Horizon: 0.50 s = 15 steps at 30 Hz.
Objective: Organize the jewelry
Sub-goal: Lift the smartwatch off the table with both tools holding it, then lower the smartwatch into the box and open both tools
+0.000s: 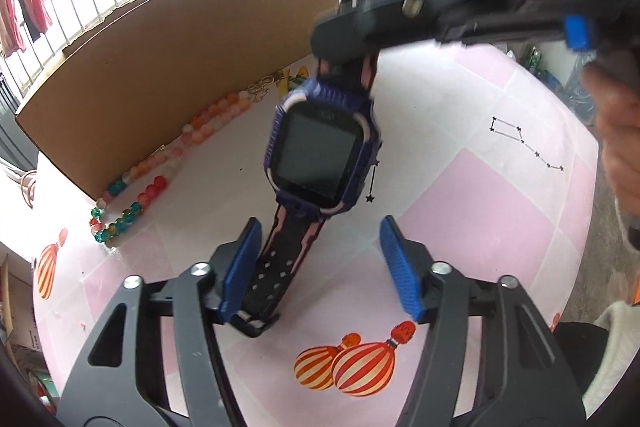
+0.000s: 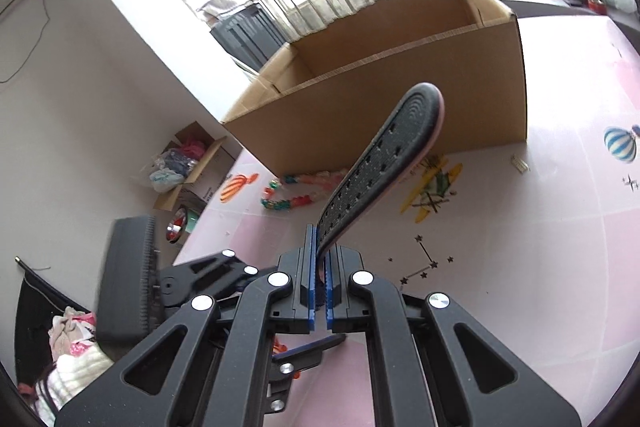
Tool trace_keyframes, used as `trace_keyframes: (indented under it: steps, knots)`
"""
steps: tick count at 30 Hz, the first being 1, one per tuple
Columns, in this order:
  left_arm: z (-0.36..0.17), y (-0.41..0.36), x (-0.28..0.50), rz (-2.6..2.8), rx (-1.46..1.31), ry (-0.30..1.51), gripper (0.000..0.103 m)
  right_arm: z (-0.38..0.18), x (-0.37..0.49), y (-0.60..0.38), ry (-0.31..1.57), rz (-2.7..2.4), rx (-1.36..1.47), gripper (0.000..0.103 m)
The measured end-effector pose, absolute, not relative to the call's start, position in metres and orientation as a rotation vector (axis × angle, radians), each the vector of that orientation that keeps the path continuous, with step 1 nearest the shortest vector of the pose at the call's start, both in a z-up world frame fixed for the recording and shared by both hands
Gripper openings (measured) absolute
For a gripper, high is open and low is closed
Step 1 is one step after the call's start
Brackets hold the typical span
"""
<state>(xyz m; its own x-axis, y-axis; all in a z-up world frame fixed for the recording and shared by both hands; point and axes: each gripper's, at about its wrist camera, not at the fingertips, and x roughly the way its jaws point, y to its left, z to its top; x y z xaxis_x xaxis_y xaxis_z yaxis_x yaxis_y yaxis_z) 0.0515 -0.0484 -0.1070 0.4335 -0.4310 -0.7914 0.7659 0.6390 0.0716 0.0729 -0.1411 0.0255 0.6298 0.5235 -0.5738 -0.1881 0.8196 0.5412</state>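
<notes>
Your right gripper [image 2: 319,283] is clenched on the watch [image 1: 322,151] strap, dangling it above the surface [image 1: 460,211]; the strap looks rubbery and floppy, the case stiff; your left gripper [image 1: 320,271] is released around the lower strap, so pinch there

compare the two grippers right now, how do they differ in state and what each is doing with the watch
The right gripper is shut on the watch, pinching its upper strap; the left gripper stands open, pressing nothing. The right gripper holds the watch dangling from above; the left gripper sits below, its fingers either side of the lower strap. Whether the left pad touches the strap is unclear. Both have blue textured pads on black frames.
</notes>
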Motion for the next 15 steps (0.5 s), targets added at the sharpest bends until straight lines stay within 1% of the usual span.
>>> trace_keyframes:
  steps: [1, 3, 4, 11, 15]
  knots:
    - [-0.107, -0.049, 0.052, -0.779, 0.456, 0.821, 0.044, 0.030, 0.072, -0.141, 0.782, 0.427, 0.456, 0.004]
    - [-0.107, -0.050, 0.052, -0.780, 0.456, 0.817, 0.028, 0.035, 0.071, -0.139, 0.778, 0.436, 0.440, 0.004]
    - [-0.107, -0.051, 0.053, -0.779, 0.462, 0.814, 0.022, 0.037, 0.071, -0.139, 0.778, 0.435, 0.432, 0.004]
    - [-0.101, -0.048, 0.055, -0.752, 0.474, 0.799, 0.019, 0.049, 0.075, -0.141, 0.758, 0.425, 0.402, 0.004]
    - [-0.078, -0.038, 0.049, -0.753, 0.476, 0.784, 0.019, 0.061, 0.080, -0.145, 0.737, 0.437, 0.409, 0.004]
